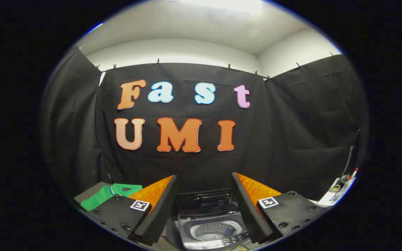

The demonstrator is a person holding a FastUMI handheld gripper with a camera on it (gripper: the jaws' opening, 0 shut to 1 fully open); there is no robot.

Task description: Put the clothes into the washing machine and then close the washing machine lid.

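Green clothes [112, 196] lie beyond our left finger; our gripper [204, 205] is spread wide with nothing between, framing the washing machine [212, 232], its lid [204, 200] raised and drum unobstructed.

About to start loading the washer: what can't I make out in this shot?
- Green garment: partly behind a finger of the open gripper.
- Washing machine: front cut off below; drum bottom too small to judge.
- Items on the white ledge: too small, at the fisheye rim.
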